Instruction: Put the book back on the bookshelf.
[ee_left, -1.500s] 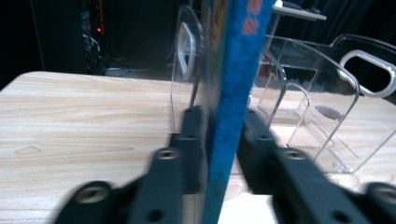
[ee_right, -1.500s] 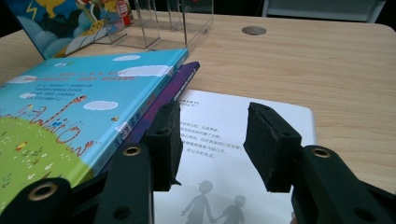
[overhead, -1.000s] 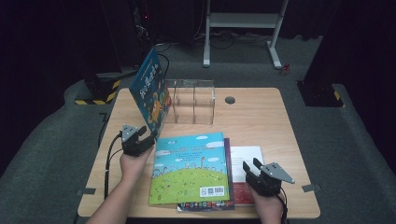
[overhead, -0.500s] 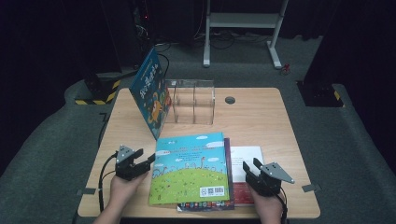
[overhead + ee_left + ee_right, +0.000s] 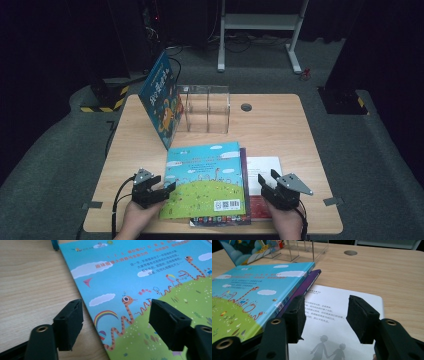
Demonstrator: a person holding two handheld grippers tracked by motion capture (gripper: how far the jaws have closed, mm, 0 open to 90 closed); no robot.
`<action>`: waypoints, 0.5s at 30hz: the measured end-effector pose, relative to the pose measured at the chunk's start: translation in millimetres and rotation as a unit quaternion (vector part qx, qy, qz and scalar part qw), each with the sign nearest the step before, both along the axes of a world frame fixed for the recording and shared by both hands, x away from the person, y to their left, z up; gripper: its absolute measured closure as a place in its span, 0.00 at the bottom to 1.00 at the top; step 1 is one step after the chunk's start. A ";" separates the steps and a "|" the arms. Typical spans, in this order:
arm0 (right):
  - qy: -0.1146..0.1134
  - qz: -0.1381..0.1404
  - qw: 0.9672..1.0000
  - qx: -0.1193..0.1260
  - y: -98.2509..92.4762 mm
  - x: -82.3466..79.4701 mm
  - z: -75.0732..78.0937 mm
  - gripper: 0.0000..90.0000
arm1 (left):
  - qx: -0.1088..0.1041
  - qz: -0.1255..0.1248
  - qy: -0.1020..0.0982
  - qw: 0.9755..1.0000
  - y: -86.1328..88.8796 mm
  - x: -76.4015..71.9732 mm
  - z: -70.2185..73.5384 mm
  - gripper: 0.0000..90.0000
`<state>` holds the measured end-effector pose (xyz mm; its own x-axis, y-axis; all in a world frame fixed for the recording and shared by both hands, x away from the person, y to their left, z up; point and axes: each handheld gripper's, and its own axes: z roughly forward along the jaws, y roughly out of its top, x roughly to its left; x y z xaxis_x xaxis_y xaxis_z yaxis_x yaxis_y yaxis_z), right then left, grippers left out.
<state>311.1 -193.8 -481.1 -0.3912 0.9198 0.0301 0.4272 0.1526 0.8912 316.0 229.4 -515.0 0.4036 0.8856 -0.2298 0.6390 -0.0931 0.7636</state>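
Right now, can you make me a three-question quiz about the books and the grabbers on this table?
1. Where does the tilted blue book stand?
A. against the clear rack
B. under the white book
C. on the floor

2. How many books lie in the pile near the person?
A. one
B. three
C. five

3. How are the left gripper and the right gripper?
A. both clamped on books
B. both open
C. both lying on the floor

Answers: 1 A, it leans on the rack's left end. 2 B, the top book, a purple book under it and a white book at the bottom. 3 B, a gap shows between each pair of jaws, which have just been opening.
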 end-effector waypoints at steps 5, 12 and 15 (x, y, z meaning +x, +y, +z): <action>0.020 0.033 0.999 0.013 12.5 -2.6 2.5 0.44 | 0.011 -0.013 0.028 0.999 -8.4 0.5 -6.1 0.21; 0.041 0.079 0.996 0.011 37.5 -8.3 1.0 0.39 | 0.004 -0.014 0.034 0.999 -13.5 -1.7 -8.0 0.14; 0.051 0.087 0.995 0.009 42.9 -8.5 0.5 0.38 | 0.007 -0.013 0.035 0.999 -14.7 -2.0 -7.9 0.13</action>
